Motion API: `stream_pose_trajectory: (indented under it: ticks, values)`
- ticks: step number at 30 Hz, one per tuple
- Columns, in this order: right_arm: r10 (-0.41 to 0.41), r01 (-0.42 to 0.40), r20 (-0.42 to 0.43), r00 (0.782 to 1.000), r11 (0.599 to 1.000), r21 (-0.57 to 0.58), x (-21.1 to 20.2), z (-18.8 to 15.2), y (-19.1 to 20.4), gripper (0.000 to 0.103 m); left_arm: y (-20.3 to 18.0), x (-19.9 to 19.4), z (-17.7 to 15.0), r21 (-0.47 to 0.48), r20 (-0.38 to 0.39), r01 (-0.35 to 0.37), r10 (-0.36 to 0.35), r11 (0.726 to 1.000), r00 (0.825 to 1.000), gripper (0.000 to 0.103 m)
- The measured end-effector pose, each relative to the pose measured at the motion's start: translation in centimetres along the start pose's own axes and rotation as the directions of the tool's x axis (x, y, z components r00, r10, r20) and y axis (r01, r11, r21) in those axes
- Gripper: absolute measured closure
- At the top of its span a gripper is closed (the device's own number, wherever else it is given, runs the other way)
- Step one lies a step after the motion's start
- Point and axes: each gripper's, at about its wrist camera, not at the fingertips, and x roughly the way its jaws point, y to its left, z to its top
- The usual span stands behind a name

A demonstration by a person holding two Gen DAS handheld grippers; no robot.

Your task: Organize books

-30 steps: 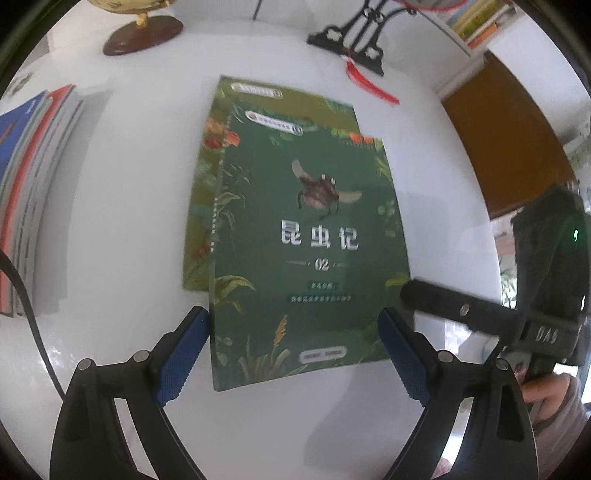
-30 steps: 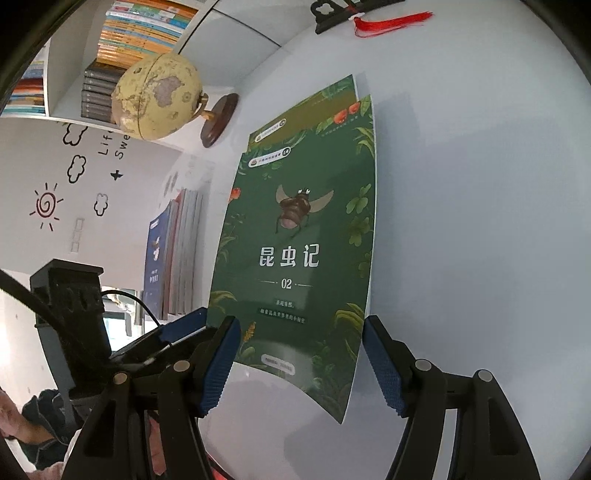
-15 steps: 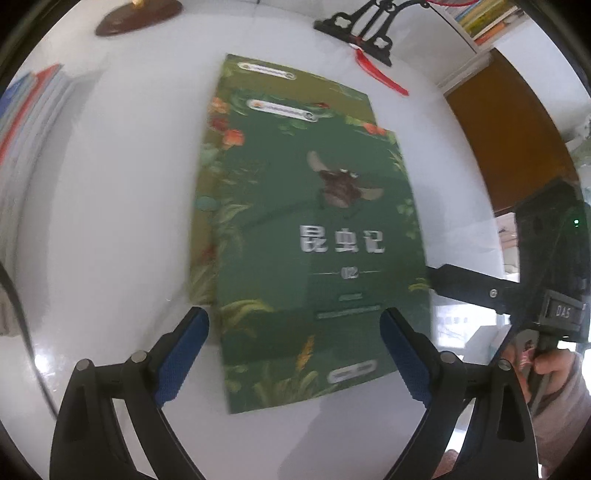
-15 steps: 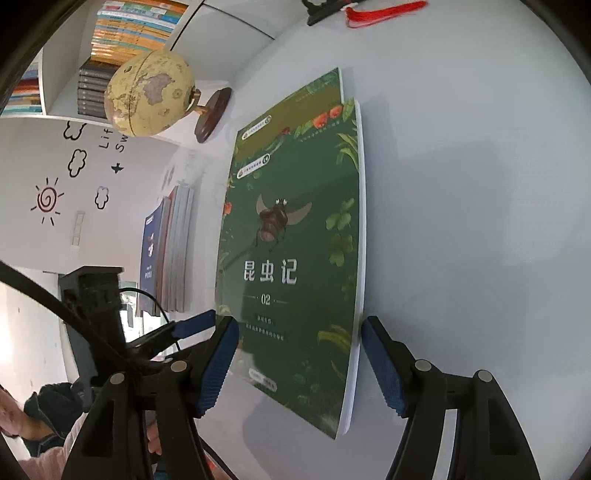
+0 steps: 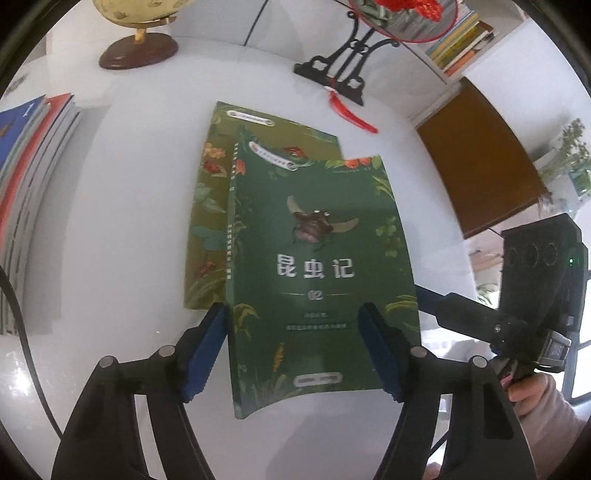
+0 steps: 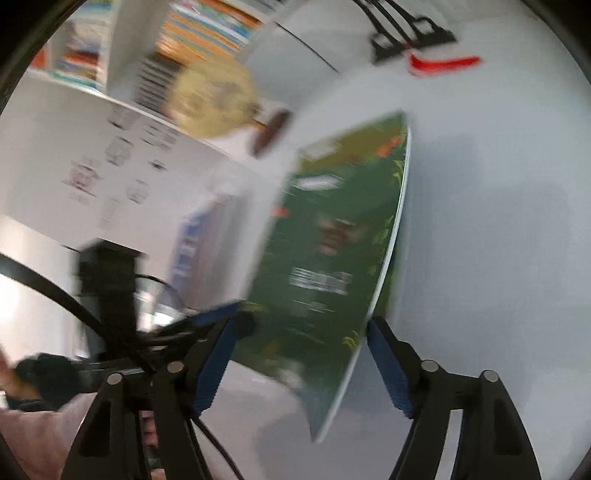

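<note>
Title 昆虫记, number 02, on green book

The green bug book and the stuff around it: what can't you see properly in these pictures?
- Lower book, left view: mostly covered by the bug book.
- Bug book's cover words, right view: motion blur.
- Globe, left view: cut off by the top edge.
- Book pile, left view: cut by the left edge.

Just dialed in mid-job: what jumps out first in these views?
The dark green beetle book fills the middle, its near end lifted off the white table, overlapping an olive book beneath. The closing left gripper has that near end between its pads; the right gripper straddles the book's edge. A globe stands far left.
</note>
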Motion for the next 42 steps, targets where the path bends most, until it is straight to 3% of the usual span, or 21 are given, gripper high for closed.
stream_pose_trajectory:
  ticks: [1,3,5,6,7,8,10,13,16,20,27,36,42]
  values:
    - [0.044,-0.044,0.012,0.999,0.999,-0.001,-0.2,-0.1,0.5,0.035,-0.3,-0.1,-0.1,0.021,0.005,-0.011,0.011,1.0,1.0,0.034]
    - [0.038,-0.037,0.01,0.999,0.999,-0.032,0.1,-0.2,1.4,0.037,-0.9,0.0,0.1,0.065,0.009,-0.025,0.025,0.998,1.0,0.034]
    - [-0.008,0.01,0.018,1.0,0.996,-0.084,0.6,-0.4,2.4,0.056,-0.4,-0.1,0.3,0.068,0.007,0.012,-0.012,0.998,1.0,0.034]
    - [-0.036,0.038,0.023,0.999,0.995,-0.097,0.8,-0.4,2.6,0.062,0.1,-0.2,0.5,0.065,0.006,0.025,-0.026,0.998,1.0,0.035]
    - [-0.116,0.118,0.022,0.993,0.987,-0.113,1.2,-0.4,2.7,0.073,0.5,-0.2,0.9,0.064,0.004,0.026,-0.026,0.998,1.0,0.039]
    - [-0.175,0.177,0.024,0.984,0.976,-0.125,1.3,-0.4,2.5,0.08,1.1,0.0,1.1,0.061,-0.004,0.022,-0.022,0.998,1.0,0.052]
    - [-0.259,0.259,0.018,0.966,0.96,-0.105,1.6,-0.2,1.6,0.085,2.3,-0.2,1.3,0.031,-0.025,0.049,-0.049,0.998,0.999,0.058]
    - [-0.275,0.275,-0.005,0.961,0.961,-0.006,1.5,-0.3,-0.2,0.085,3.7,0.4,1.6,-0.005,-0.046,0.044,-0.045,0.999,0.998,0.065]
    - [-0.298,0.298,-0.016,0.954,0.955,0.004,1.8,-0.6,-0.7,0.085,4.0,0.8,1.5,-0.005,-0.061,0.026,-0.027,1.0,0.998,0.066]
    - [-0.308,0.31,0.035,0.951,0.949,-0.052,1.4,-0.9,0.8,0.09,3.1,0.4,1.7,0.008,-0.058,0.125,-0.125,0.992,0.991,0.066]
    - [-0.362,0.374,0.104,0.926,0.917,-0.138,0.8,-0.4,3.7,0.09,2.3,1.6,1.7,0.003,-0.13,0.182,-0.18,0.983,0.975,0.066]
    - [-0.366,0.391,0.161,0.917,0.904,-0.174,-0.7,0.3,6.8,0.09,3.2,-1.7,3.6,0.017,-0.046,0.236,-0.235,0.972,0.971,0.066]
    - [-0.355,0.391,0.187,0.916,0.894,-0.219,0.3,1.6,9.4,0.09,4.6,-3.8,4.4,0.044,-0.015,0.203,-0.203,0.978,0.979,0.066]
